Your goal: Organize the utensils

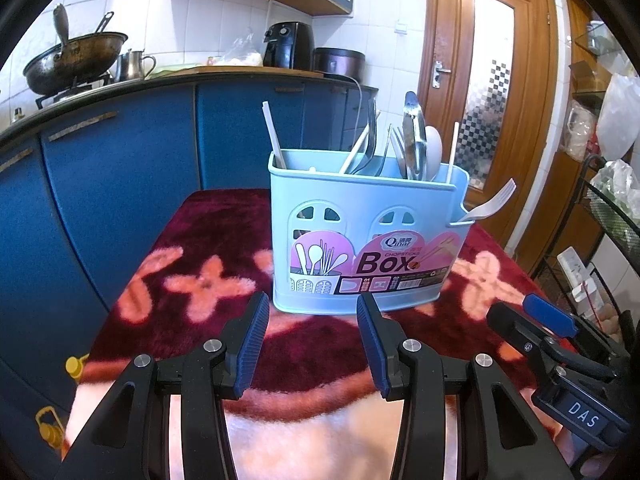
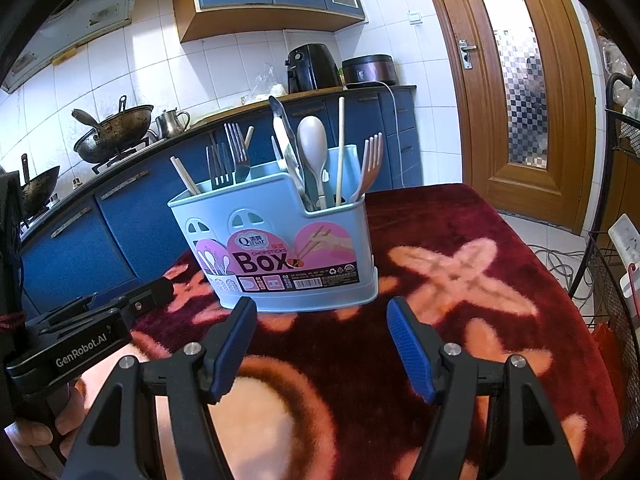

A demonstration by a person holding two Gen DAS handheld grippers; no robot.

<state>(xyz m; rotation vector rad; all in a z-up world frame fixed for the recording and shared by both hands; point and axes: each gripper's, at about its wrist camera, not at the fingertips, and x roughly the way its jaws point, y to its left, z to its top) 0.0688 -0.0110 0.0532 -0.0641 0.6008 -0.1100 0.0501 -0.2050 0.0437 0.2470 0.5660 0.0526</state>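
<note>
Forks, spoons and chopsticks stand in the pale blue plastic utensil box (image 1: 360, 248); none lie loose on the dark red floral cloth (image 2: 460, 240), so the sorting looks about done. The left gripper (image 1: 312, 340) and right gripper (image 2: 322, 344) sit near it, jaws apart, empty.

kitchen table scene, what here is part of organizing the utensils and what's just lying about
Part of the job:
- light blue utensil box
- white spoon, forks, chopsticks standing in it
- left hand-held gripper and right hand-held gripper, both open and empty

Just lying about:
- wok
- metal kettle
- air fryer
- rice cooker
- wooden door
</note>
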